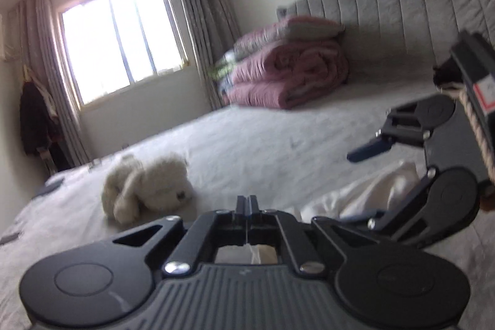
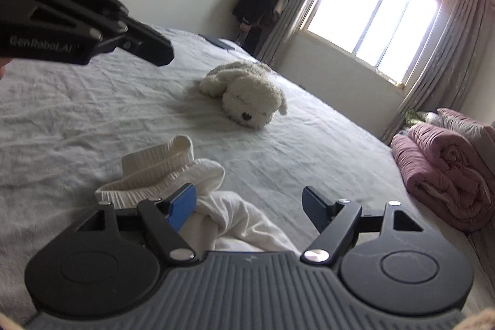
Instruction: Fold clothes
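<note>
Left gripper (image 1: 247, 207): my jaws are pressed together, nothing pinched at the tips that I can see. In the right wrist view it hangs clear above the bed (image 2: 62, 113), touching no cloth.

Right gripper (image 2: 250, 203): my jaws stand wide apart; the pads press on nothing. The blue pad (image 2: 182, 206) on one finger sits right against the cloth, the other is over bare sheet.

Garment (image 2: 198, 200): white, crumpled in a heap on the bed just ahead of my right fingers, part of it running under the gripper body. A ribbed band (image 2: 154, 172) sticks up on the far side; I take it for a cuff or hem, cannot say which.

Step in hand, my judgement: getting a fresh hold to spread the garment flat before any fold.

Doing it well: aim for an edge or the ribbed band, not the bunched middle. Pinch a single layer. Bring my left in on a matching edge, then draw both apart, low over the sheet, so the cloth lies smooth.

Risk: catching the bedsheet with the cloth.

Clutter: plush dog (image 2: 247, 95) lies near, farther up the bed; keep the spread short of it. Pink quilt (image 2: 445, 175), folded, well apart by the headboard (image 1: 402, 5).

Containers: none in view; no basket, drawer or bin to report.
</note>
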A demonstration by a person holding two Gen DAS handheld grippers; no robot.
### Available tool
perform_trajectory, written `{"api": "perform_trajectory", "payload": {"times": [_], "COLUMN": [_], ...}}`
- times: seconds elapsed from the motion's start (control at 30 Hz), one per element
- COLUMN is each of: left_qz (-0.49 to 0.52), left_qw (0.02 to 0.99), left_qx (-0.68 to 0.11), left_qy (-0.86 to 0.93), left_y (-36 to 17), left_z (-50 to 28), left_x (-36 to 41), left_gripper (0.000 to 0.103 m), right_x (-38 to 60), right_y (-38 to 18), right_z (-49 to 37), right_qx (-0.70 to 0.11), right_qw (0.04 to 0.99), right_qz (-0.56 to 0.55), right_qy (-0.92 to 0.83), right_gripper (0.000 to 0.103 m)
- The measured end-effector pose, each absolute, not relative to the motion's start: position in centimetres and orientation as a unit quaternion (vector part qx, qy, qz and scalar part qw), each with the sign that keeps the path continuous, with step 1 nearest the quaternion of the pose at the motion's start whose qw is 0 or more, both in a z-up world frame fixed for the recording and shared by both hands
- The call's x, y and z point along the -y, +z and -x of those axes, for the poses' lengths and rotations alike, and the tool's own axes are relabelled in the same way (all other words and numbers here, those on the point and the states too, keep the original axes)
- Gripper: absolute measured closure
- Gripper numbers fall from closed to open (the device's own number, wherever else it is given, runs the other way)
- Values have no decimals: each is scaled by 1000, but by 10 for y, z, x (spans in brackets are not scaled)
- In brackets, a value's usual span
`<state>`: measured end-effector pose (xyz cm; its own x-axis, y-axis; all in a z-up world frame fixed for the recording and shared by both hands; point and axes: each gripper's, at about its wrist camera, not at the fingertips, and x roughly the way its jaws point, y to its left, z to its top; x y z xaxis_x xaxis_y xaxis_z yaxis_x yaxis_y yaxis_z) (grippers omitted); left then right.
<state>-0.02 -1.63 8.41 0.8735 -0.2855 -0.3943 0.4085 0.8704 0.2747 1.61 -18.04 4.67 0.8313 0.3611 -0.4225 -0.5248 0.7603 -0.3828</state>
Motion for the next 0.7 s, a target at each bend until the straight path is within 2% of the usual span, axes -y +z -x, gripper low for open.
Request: {"api": "perform_trajectory", "payload": {"times": [0.07, 0.1, 0.2, 0.23, 0.27, 0.33, 0.43, 0.47, 0.5, 0.63, 0.7], "left_qz": [-158, -147, -118, -114, -113, -116, -121, -123, -121, -77, -72], "left_qw": [943, 940, 935, 934, 932, 929, 924, 921, 919, 925, 928], "left_qx": [-234, -255, -288, -293, -297, -303, -317, -333, -343, -338, -325], "left_qy": [-175, -172, -172, -173, -174, -176, -174, -161, -152, -157, -166], "left_y": [71, 66, 57, 54, 51, 44, 35, 30, 27, 35, 42], "left_z": [-13, -18, -30, -34, -36, -39, -45, -50, -54, -55, -50], "left_x": [13, 11, 7, 7, 9, 11, 14, 13, 11, 3, 5], "left_gripper": [99, 99, 80, 68, 64, 64, 66, 79, 86, 95, 97], "right_x": [177, 176, 167, 164, 161, 154, 148, 147, 147, 142, 137], "right_y": [44, 43, 39, 38, 36, 30, 23, 21, 21, 20, 18], "right_z": [-20, -21, -21, -22, -22, -21, -17, -15, -11, 2, 8], "right_qx": [-185, -189, -188, -187, -187, -186, -193, -193, -189, -169, -164], "right_qw": [920, 918, 914, 913, 910, 902, 887, 883, 879, 868, 863], "right_qz": [243, 242, 249, 251, 256, 274, 299, 306, 312, 325, 333], "right_qy": [247, 250, 259, 263, 267, 276, 292, 299, 306, 335, 343], "right_gripper": [40, 40, 40, 40, 40, 40, 47, 47, 47, 45, 43]}}
